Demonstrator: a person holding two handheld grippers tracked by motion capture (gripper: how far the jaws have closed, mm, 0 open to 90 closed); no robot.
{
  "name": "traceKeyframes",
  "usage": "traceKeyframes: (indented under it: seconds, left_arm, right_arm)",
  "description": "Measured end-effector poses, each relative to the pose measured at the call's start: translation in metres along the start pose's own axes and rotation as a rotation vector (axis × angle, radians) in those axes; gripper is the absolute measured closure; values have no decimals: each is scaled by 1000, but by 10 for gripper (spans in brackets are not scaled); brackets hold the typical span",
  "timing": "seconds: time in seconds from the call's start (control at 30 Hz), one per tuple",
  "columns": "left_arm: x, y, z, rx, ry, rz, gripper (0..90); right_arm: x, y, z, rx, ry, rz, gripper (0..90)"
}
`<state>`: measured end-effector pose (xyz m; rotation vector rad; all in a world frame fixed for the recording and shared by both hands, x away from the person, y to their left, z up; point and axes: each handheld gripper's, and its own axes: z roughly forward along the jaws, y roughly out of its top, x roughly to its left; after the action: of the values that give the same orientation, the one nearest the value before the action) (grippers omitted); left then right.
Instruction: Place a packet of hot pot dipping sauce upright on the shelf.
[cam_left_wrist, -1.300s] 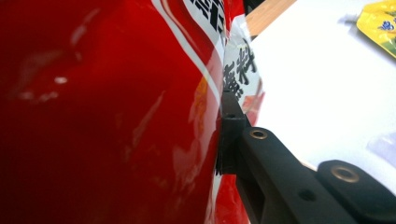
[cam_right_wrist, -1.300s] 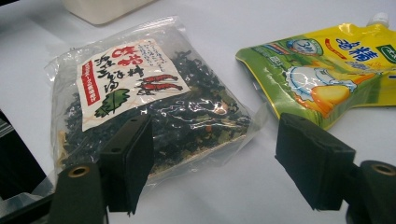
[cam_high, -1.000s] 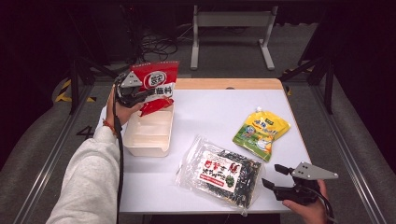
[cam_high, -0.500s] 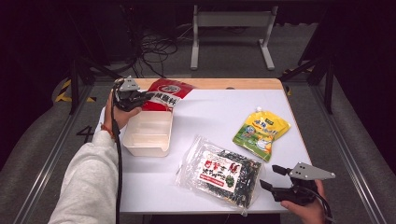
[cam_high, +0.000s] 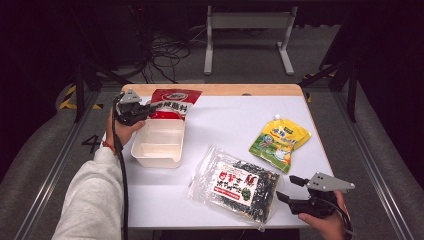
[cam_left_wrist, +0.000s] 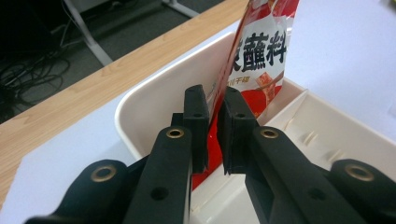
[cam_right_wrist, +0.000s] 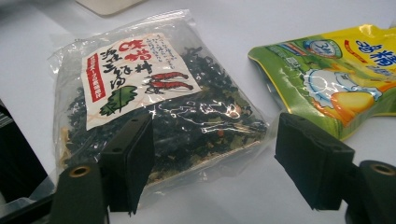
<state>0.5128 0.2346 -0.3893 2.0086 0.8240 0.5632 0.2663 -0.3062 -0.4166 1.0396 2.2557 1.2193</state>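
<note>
The left gripper (cam_high: 150, 107) reaches out over the white tub (cam_high: 156, 143) – jaws pinching the red sauce packet (cam_high: 174, 101). The right gripper (cam_high: 288, 189) sits low at the worktop's (cam_high: 225, 115) near edge – jaws wide.

Overhead table (cam_high: 225, 105) view, two close tong-mounted

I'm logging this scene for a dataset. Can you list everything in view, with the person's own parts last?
table: 1, white top with wooden far edge, centre
tray: 1, cream, left side of table
sauce packet: 1, red and white, over tray's far rim
seaweed bag: 1, clear with dark contents, near edge
spouted pouch: 1, yellow-green, right side
left claw: 1, black, shut on the sauce packet
right claw: 1, black, open, beside the seaweed bag
sleeve: 1, light grey, bottom left
</note>
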Motion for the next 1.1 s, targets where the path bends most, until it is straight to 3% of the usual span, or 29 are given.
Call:
traceKeyframes:
  seconds: [0.2,0.33,0.47,0.5,0.53,0.67,0.77,0.8,0.87,0.93,1.1]
  left_arm:
    - [-12,-6,-38,-72,12,-4,778]
    - [-30,-14,-58,-115,-4,-19,762]
    - [-56,-29,-74,-145,-40,24,723]
    - [-56,-29,-74,-145,-40,24,711]
    - [-66,-34,-79,-143,-42,37,680]
    - [-85,-44,-90,-139,-72,58,597]
    - [-97,-50,-98,-145,-68,73,556]
    - [-104,-54,-102,-148,-63,67,494]
    - [-116,-60,-108,-137,-60,79,451]
    - [-129,-70,-112,-143,-97,54,404]
    - [-152,-89,-112,-88,-102,67,320]
  right_arm:
    - [-4,0,1,5,-22,-23,372]
    - [-16,-6,2,8,-29,8,462]
    - [-29,-7,4,-6,-43,67,498]
    - [-32,-7,4,-9,-50,77,498]
    - [-34,-6,5,-7,-63,74,503]
    - [-40,-3,8,1,-95,58,518]
    - [-44,-1,10,-4,-102,66,527]
    - [-47,0,11,-3,-112,68,534]
    - [-55,2,15,-8,-126,77,568]
    - [-63,4,19,-7,-147,94,569]
    - [-78,10,27,-27,-176,156,492]
